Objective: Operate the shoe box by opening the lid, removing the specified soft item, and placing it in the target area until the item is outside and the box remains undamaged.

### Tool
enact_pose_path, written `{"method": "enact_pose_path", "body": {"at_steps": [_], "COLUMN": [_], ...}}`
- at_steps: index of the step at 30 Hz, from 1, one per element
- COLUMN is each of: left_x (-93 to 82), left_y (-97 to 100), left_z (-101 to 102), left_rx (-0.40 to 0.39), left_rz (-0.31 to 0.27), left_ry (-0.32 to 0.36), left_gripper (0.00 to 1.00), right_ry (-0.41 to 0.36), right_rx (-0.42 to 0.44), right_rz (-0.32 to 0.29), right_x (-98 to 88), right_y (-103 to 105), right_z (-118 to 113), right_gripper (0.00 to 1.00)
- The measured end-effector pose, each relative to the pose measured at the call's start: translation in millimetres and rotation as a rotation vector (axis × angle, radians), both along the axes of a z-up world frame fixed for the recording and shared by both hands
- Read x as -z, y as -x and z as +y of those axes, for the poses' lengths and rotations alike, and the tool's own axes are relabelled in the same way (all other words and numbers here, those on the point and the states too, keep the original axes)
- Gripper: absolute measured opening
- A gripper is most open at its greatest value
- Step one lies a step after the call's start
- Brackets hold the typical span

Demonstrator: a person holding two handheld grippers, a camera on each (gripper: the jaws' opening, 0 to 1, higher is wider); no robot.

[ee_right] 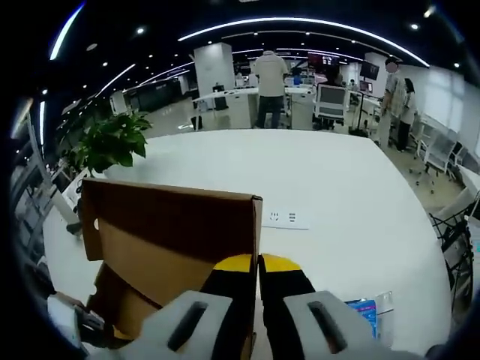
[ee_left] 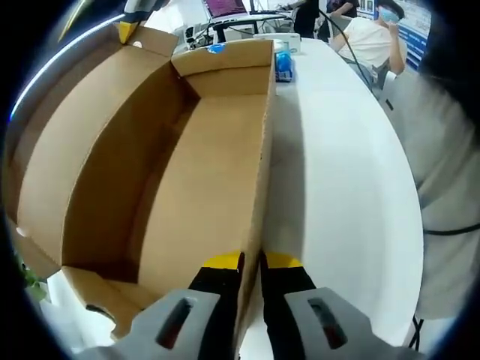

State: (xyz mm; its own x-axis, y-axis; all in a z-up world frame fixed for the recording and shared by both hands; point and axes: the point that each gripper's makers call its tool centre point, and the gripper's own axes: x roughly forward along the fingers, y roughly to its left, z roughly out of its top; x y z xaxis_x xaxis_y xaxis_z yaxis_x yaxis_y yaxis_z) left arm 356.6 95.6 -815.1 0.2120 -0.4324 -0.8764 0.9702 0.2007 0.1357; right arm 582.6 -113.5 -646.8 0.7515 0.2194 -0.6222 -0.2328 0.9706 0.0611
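Left gripper view: left gripper (ee_left: 251, 264) clamped on the side wall of the open brown box (ee_left: 150, 165), box sitting on the white table (ee_left: 337, 172) (no soft item to be seen inside). Right gripper view: right gripper (ee_right: 259, 264) pinched tight on another wall of the box (ee_right: 172, 225), with a green plant (ee_right: 112, 142) and a blue pack (ee_right: 366, 309) nearby.

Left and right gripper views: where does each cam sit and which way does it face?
Left gripper view: rides the left gripper, looks along the open box, jaws shut on its side wall; white table beside.
Right gripper view: rides the right gripper, jaws shut on a box wall, facing across the table toward a plant.
Shared: box, table.
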Motion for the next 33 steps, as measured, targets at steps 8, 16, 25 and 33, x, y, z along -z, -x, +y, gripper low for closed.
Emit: {"method": "enact_pose_path", "body": {"at_steps": [8, 16, 25, 33], "left_x": [-0.5, -0.3, -0.5, -0.8], "left_y": [0.2, 0.2, 0.6, 0.6], "left_z": [0, 0, -1, 0], "left_rx": [0.003, 0.005, 0.005, 0.008], "left_rz": [-0.006, -0.005, 0.005, 0.0], "left_ry": [0.002, 0.001, -0.002, 0.0], "left_gripper": [0.08, 0.08, 0.08, 0.08], "right_ry": [0.011, 0.017, 0.036, 0.048], "right_rx": [-0.01, 0.004, -0.011, -0.016], "right_rz": [-0.019, -0.046, -0.065, -0.082], "right_x": [-4.0, -8.2, -10.1, -14.4], "right_y": [5, 13, 21, 29], "right_z": [0, -1, -2, -2], "right_gripper": [0.0, 0.0, 0.0, 0.0]}}
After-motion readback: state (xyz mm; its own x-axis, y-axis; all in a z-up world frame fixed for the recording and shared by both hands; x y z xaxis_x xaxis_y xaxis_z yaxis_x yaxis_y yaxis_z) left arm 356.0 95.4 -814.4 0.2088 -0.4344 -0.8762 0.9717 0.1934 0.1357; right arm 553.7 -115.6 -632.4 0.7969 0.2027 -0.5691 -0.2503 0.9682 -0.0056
